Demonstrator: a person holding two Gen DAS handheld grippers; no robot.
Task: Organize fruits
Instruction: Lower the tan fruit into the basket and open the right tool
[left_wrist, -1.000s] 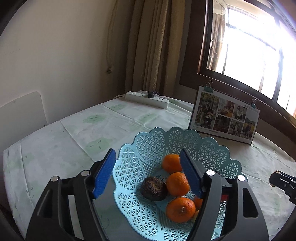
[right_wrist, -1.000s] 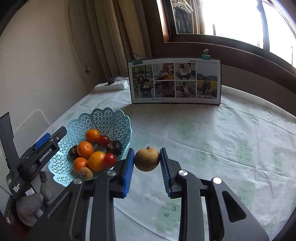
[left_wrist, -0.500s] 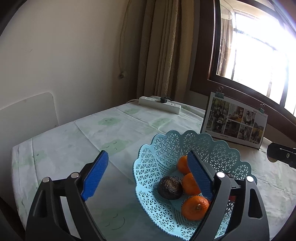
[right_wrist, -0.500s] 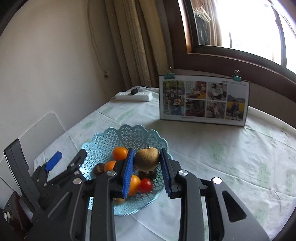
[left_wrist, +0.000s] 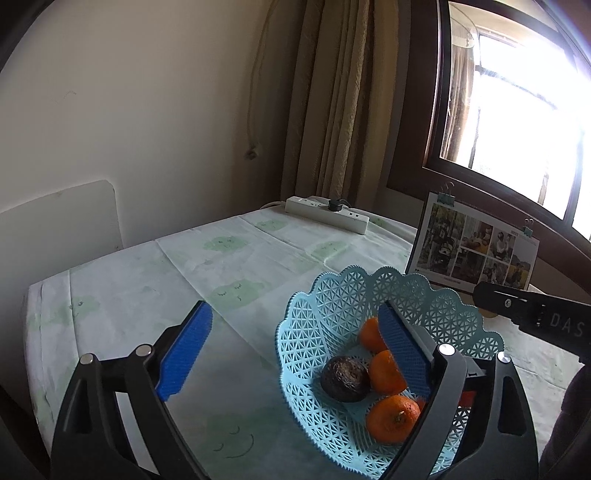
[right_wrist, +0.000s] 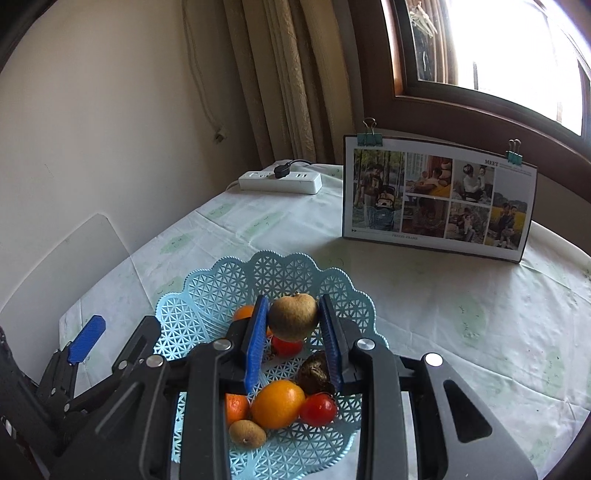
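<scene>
One lattice basket is holding three oranges, two red tomatoes, one dark wrinkled fruit and one small brown fruit. One larger brown fruit is being held over the basket. One photo board, wearing two binder clips, and one power strip are sitting on the tabletop.

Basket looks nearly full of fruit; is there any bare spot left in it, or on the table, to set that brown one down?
The blue basket is crowded at its near side, where oranges, tomatoes and a dark fruit pile up. Its far lattice wall is bare. Bare tablecloth lies between the basket and the photo board, and towards the power strip. The right hand-held gripper holds the brown fruit.
</scene>
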